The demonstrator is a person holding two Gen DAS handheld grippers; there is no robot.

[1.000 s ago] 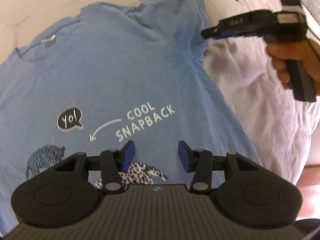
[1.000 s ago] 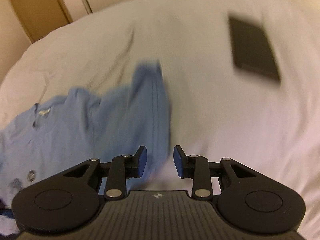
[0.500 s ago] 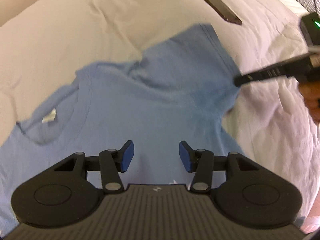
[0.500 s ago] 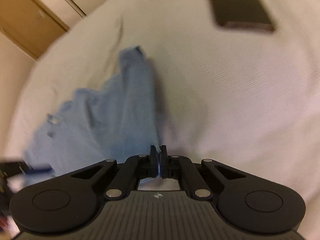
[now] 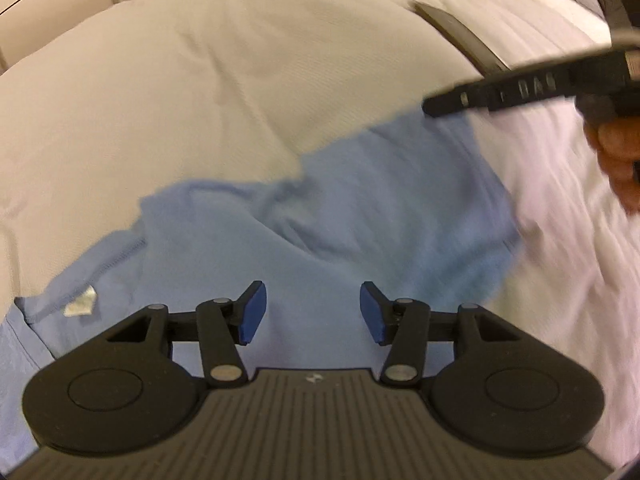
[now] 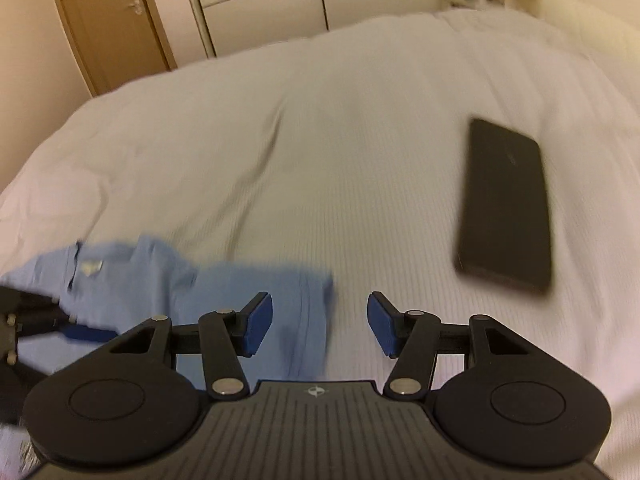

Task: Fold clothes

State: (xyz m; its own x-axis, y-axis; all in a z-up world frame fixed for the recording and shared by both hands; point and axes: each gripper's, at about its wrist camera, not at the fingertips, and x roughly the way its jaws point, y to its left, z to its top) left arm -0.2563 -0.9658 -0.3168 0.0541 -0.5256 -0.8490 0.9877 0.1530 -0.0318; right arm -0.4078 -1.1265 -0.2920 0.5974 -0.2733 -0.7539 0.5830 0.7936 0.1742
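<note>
Letting go of the sleeve, the right gripper [image 6: 320,322] is opening again after a pinch half a second ago; nothing sits between its pads now. The blue T-shirt [image 5: 360,216] lies flat on the white bed [image 6: 320,140], its sleeve spread out toward the phone [image 6: 506,204]. The left gripper [image 5: 311,312] hovers half-open and empty over the shoulder, so smoothing seems done and folding can begin.

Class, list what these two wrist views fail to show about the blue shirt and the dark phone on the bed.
- Blue shirt: its lower half is hidden in the left wrist view by the left gripper.
- Shirt label: blurred and too small to read in the right wrist view.
- Phone: motion blur hides any detail.
</note>
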